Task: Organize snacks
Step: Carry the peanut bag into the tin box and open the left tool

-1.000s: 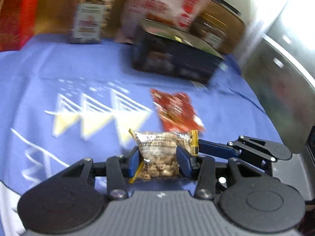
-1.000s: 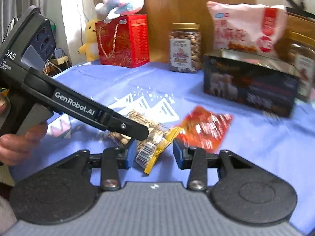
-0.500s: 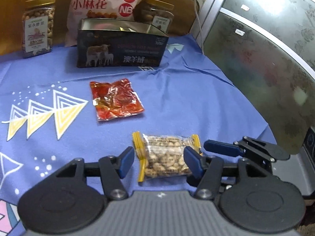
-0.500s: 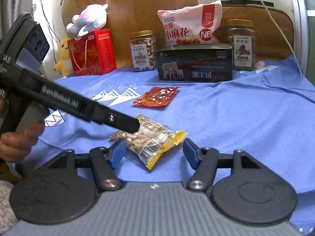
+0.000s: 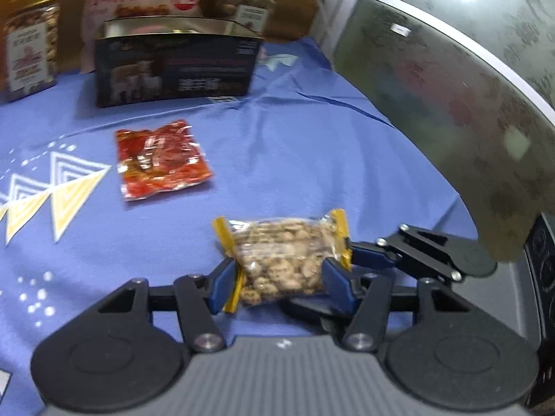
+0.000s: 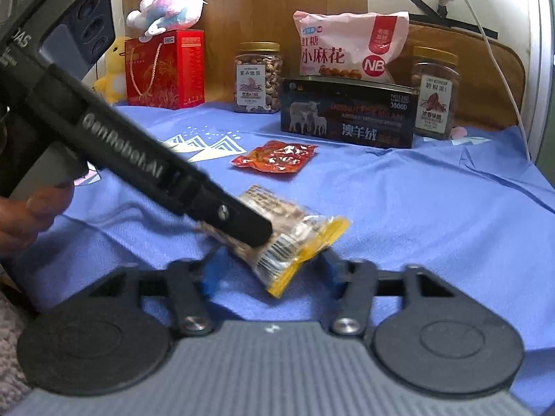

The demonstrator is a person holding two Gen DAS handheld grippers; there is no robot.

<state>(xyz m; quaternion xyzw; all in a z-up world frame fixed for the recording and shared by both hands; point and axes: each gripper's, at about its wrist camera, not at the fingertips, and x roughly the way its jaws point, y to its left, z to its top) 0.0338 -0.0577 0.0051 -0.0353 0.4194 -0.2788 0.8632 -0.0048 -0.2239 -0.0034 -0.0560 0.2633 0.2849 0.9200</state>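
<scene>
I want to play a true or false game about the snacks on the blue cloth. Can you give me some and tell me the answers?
1. The left gripper pinches the peanut packet. True.
2. The red packet is inside the dark box. False: it lies on the blue cloth in front of the box.
3. A plush toy sits on the red gift box. True.
4. The right gripper holds the red packet. False: it is open, holding nothing.

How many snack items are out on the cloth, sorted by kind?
Small packets: 2, peanut packet and red packet
Nut jars: 2, and
Large pink bag: 1
Dark box: 1
Red gift box: 1
Total: 7
</scene>
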